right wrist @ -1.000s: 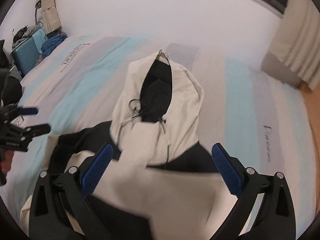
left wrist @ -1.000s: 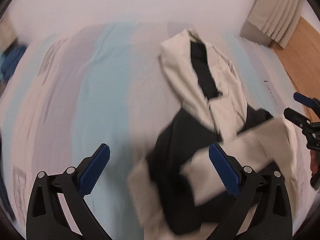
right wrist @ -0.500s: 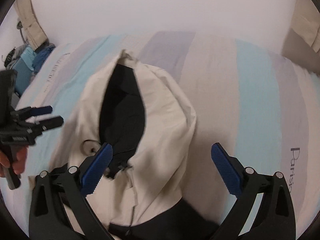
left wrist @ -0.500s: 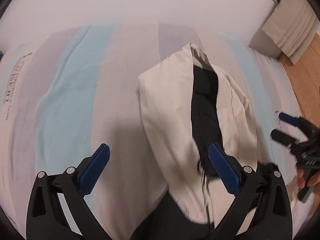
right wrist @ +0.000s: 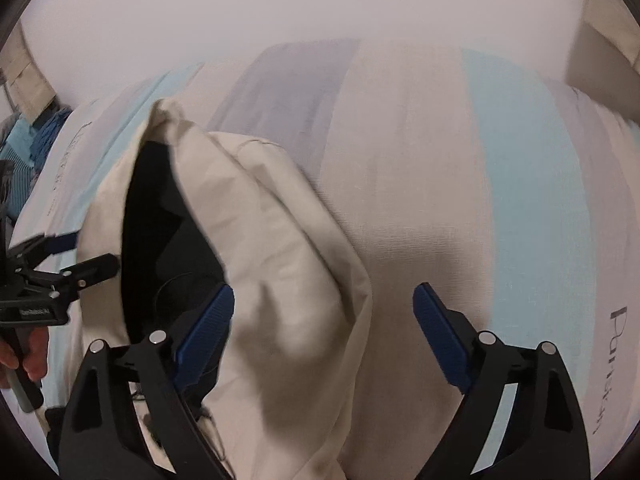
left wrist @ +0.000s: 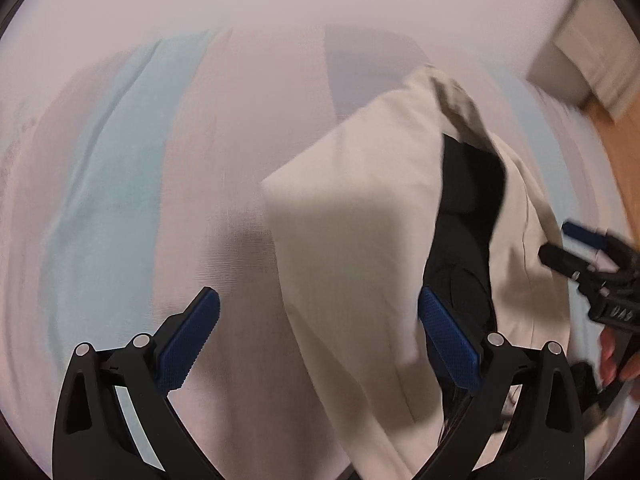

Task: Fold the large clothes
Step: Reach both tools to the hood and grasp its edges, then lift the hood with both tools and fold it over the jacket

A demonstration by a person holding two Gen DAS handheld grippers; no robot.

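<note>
Nearest, the left tool (left wrist: 318, 334) hangs released over the bed, its 2 blue pads spread wide with nothing between them. The left pad sits over bare sheet, while the right pad (left wrist: 448, 340) lies at the edge of the cream hoodie (left wrist: 360, 220). The right tool (right wrist: 322, 332) is likewise released, fingers wide apart; its left pad (right wrist: 206, 330) overlaps the hood's dark opening and its right pad hovers over the striped bedsheet (right wrist: 460, 160). Whether any pad touches cloth I cannot tell.

Between the 2 tools the hoodie lies on the bed, hood pointing away toward the wall, its black lining (right wrist: 160, 220) showing through the opening. Past it the sheet runs in pale blue, grey and cream stripes to a plain wall. A beige curtain (left wrist: 592, 68) hangs at the far right above wooden floor.
</note>
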